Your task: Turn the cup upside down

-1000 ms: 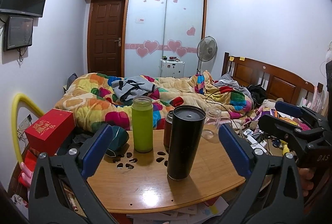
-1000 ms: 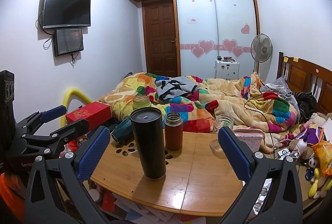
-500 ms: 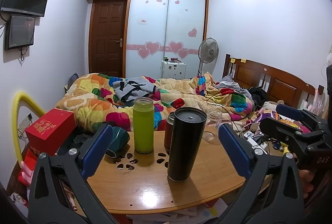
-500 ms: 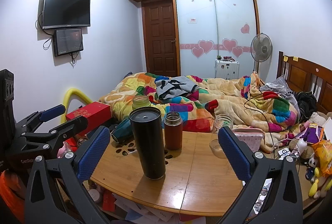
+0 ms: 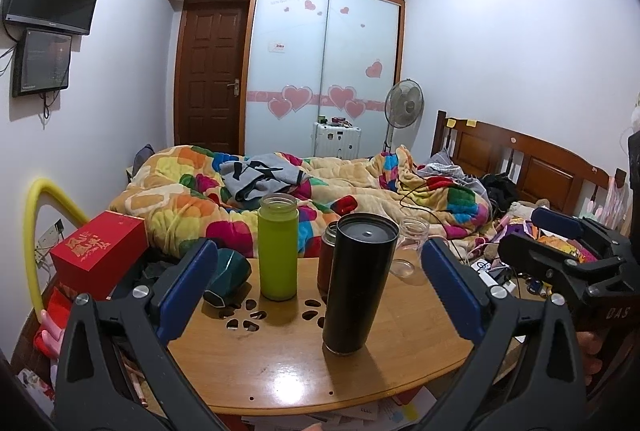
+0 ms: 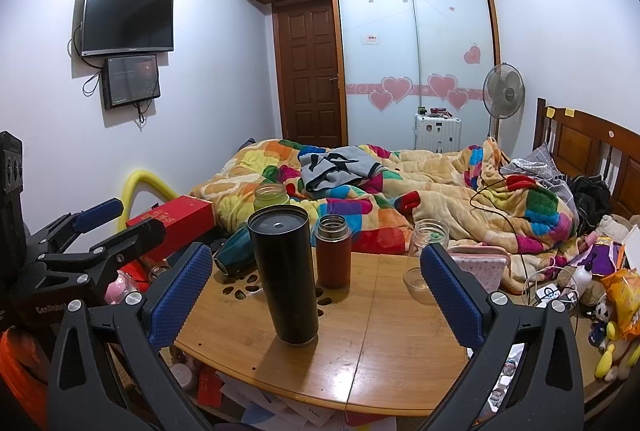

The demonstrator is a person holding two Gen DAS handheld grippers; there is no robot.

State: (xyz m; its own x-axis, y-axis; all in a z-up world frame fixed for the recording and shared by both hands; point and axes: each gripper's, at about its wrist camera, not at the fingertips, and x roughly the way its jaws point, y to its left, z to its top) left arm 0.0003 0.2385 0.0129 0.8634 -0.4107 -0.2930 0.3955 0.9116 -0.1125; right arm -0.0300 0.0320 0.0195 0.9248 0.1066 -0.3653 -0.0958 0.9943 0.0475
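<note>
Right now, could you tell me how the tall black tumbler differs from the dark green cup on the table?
The black tumbler stands upright near the front of the wooden table, while the dark green cup lies on its side at the table's left edge. The black tumbler is tall and cylindrical; the dark green cup is short and faceted. Both rest on the table, with no tongs touching them.

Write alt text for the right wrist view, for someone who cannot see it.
A tall black tumbler stands upright on a round wooden table, framed by the open blue-padded jaws of the right gripper, which hold nothing. Behind it stand a red-brown flask and a glass jar; a teal cup lies tipped.
</note>
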